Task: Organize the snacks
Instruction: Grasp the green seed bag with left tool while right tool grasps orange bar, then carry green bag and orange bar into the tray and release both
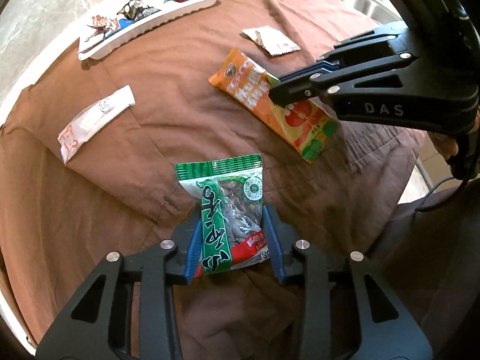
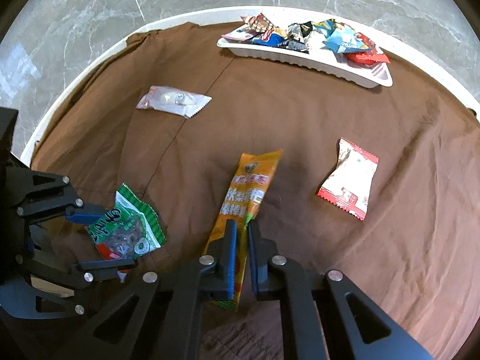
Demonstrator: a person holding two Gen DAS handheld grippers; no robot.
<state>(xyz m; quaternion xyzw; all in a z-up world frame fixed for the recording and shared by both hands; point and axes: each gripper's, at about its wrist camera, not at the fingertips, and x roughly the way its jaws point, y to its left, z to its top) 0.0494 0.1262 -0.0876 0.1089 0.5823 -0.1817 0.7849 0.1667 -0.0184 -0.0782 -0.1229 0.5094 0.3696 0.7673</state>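
- The left gripper (image 1: pixel 232 240), black with blue finger pads, has its fingers closed against both sides of a green-and-clear plastic packet of dark seeds (image 1: pixel 229 210); the packet stands up between them over the brown cloth (image 1: pixel 90 210).
- The right gripper (image 2: pixel 242 255) has its fingers drawn narrow, pinching the lower part of a long orange plastic snack packet (image 2: pixel 249 198); in the left wrist view that packet (image 1: pixel 270 102) slopes across the cloth under the gripper's tip.
- A white ribbed plastic tray (image 2: pixel 315 57) sits at the far edge of the cloth, heaped with mixed coloured wrappers.
- A white packet with a red serrated border (image 2: pixel 349 186) lies flat, to the right of the orange one.
- A white-and-pale-orange long packet (image 2: pixel 174 102) lies apart to the left.
- Grey marbled floor (image 2: pixel 75 30) shows beyond the table rim.
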